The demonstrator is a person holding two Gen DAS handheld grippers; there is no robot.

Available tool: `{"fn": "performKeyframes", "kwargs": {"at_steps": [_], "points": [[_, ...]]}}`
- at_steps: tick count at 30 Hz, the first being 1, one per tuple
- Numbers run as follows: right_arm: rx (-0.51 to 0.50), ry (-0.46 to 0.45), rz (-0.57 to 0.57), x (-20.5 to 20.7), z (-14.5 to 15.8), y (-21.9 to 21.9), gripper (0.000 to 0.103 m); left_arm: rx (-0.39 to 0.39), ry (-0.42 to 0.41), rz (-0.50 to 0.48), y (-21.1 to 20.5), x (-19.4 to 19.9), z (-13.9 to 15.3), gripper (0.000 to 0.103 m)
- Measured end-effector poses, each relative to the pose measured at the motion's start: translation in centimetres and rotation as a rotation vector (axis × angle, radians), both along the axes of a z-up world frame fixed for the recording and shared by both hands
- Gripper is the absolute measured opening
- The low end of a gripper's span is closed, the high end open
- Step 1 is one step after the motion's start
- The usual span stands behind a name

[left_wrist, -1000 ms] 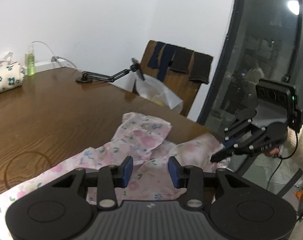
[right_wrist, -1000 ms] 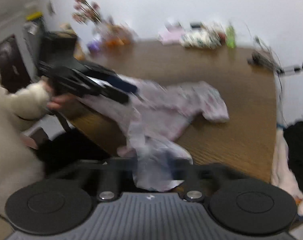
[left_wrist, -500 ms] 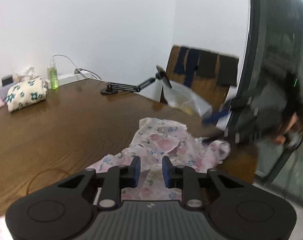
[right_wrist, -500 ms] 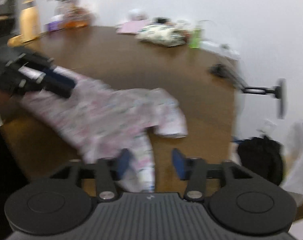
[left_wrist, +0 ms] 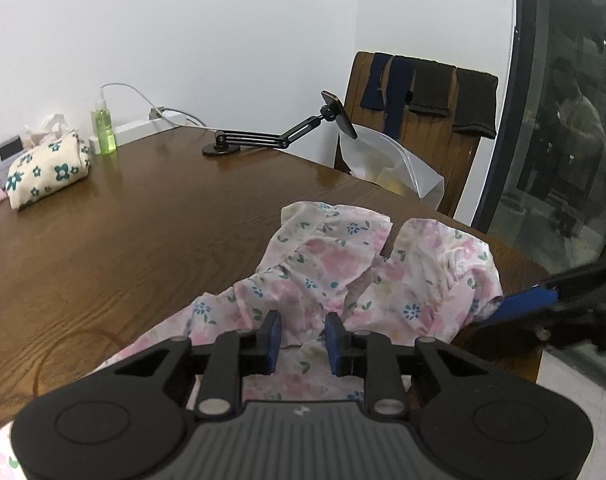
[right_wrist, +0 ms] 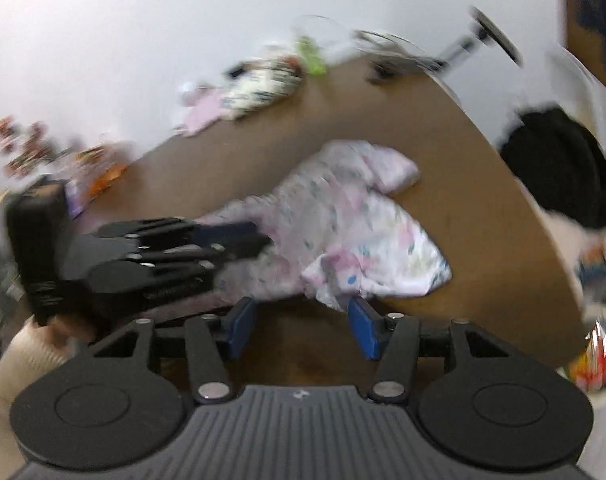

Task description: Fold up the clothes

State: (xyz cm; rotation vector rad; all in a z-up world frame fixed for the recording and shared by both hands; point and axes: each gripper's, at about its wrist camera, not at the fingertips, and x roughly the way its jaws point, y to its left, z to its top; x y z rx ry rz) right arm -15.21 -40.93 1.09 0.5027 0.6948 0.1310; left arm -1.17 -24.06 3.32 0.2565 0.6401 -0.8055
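Pink floral garment [left_wrist: 343,276] crumpled at the near edge of the wooden table [left_wrist: 123,240], left gripper [left_wrist: 301,338] jaws parted over the cloth with nothing pinched, right gripper [right_wrist: 301,330] wide open and empty, its tip [left_wrist: 519,304] entering at three o'clock beside the fabric, phone holder arm [left_wrist: 279,138] at twelve o'clock.
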Motion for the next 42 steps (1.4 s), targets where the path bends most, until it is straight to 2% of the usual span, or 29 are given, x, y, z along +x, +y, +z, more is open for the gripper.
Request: {"fn": "performKeyframes", "kwargs": {"at_steps": [6,13,14,15,16,17,18,22,24,27,29,30,33,35,37,40,42], "points": [[-0.109,-0.042,-0.114,2.0,-0.4,3.0,0.051,-0.054,0.051,-0.002,0.8,0.8,0.0,0.020],[-0.240,-0.092,-0.246,4.3,-0.8,6.5,0.050,-0.074,0.061,-0.017,1.6,0.6,0.0,0.020],[-0.259,-0.100,-0.264,4.7,-0.9,7.0,0.046,-0.082,0.066,-0.019,1.7,0.7,-0.1,0.016],[-0.277,-0.107,-0.283,5.0,-1.0,7.5,0.041,-0.073,0.050,-0.023,1.7,0.6,-0.1,0.016],[-0.296,-0.114,-0.302,5.3,-1.0,8.0,0.024,-0.064,0.032,-0.027,1.7,0.4,-0.1,0.015],[-0.307,-0.111,-0.293,5.5,-1.0,8.1,0.016,-0.059,0.024,-0.029,1.7,0.2,-0.1,0.015],[-0.317,-0.108,-0.281,5.6,-0.9,8.1,0.016,-0.067,0.036,-0.030,2.0,0.3,0.0,0.016],[-0.344,-0.099,-0.241,6.1,-0.6,8.2,0.011,-0.163,0.155,0.028,5.6,1.4,1.5,0.017],[-0.331,-0.120,-0.230,5.8,-0.6,8.0,0.010,-0.178,0.124,0.112,8.6,1.1,2.7,0.017],[-0.358,-0.262,-0.196,3.9,0.6,8.9,0.010,-0.204,0.103,0.240,13.3,0.7,4.0,0.020],[-0.483,-0.380,-0.139,2.8,1.9,11.2,0.009,-0.220,0.106,0.334,16.6,0.0,4.3,0.028],[-0.553,-0.459,-0.077,2.2,2.6,13.0,0.009,-0.218,0.095,0.378,18.2,-0.6,4.4,0.029],[-0.701,-0.588,0.183,1.3,3.4,18.4,0.010,-0.216,0.055,0.480,22.3,-2.4,5.0,0.029],[-0.812,-0.582,0.378,1.5,2.4,22.4,0.010,-0.236,0.045,0.525,24.7,-3.6,5.4,0.030],[-0.877,-0.540,0.525,2.1,0.8,25.6,0.010,-0.255,0.044,0.538,26.4,-4.4,5.9,0.035],[-0.928,-0.475,0.620,2.9,-1.1,28.3,0.014,-0.271,0.047,0.529,28.2,-5.3,6.1,0.041],[-0.927,-0.478,0.643,2.8,-1.1,28.9,0.025,-0.289,0.049,0.497,28.3,-5.6,6.2,0.045]]}}
